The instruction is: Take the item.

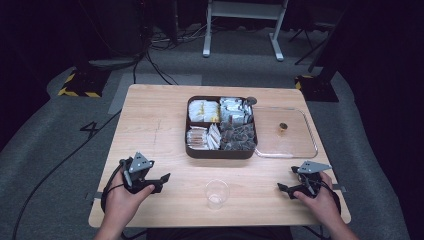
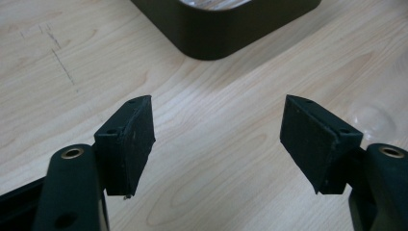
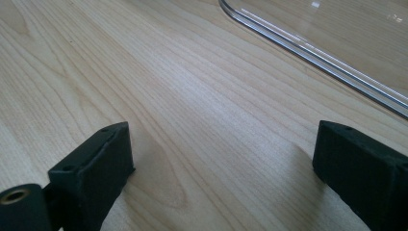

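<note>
Both tools, left (image 1: 159, 181) and right (image 1: 286, 189), open and empty; clear plastic cup (image 1: 217, 193) between them on desk. Next, probably: grab cup.

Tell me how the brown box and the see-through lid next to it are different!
The brown box is dark and you cannot see through it; the clear lid shows the table underneath. The brown box has four compartments full of packets; the clear lid lies flat with just a small knob in its middle. The brown box has tall walls; the clear lid looks shallow. Both are rounded rectangles resting on the wooden table.
</note>
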Tool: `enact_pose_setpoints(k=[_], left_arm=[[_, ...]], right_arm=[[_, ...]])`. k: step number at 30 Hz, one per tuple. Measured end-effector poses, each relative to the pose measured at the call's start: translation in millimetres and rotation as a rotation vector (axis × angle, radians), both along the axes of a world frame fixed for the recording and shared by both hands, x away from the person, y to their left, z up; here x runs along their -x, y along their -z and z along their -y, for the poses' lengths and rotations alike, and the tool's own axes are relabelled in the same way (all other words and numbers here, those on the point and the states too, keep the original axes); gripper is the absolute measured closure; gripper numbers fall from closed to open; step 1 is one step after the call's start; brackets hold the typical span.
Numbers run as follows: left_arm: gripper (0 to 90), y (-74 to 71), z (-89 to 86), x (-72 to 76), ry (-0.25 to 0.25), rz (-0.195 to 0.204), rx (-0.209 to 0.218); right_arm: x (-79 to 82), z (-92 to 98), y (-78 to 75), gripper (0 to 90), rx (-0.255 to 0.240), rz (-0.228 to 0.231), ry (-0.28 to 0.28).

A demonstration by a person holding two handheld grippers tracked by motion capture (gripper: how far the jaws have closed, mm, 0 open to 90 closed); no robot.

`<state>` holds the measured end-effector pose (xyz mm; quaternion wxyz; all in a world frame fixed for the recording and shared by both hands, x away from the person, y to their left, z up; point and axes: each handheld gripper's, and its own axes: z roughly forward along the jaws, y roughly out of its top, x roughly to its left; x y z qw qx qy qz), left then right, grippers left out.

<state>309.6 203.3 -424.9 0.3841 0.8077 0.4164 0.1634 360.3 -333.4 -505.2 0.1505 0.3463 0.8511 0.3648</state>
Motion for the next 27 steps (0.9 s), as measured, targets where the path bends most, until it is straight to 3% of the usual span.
enact_pose_setpoints(k=[18,27], left_arm=[[29.5,-35.0,33.5,-41.9,0.026,0.063,-0.002],[29.6,-46.8,48.9,-63.8,0.03,0.068,-0.007]], right_arm=[[-0.1,0.0,0.0,6.9,0.0,0.0,0.0],[-0.1,0.0,-0.1,6.9,0.0,-0.001,0.0]])
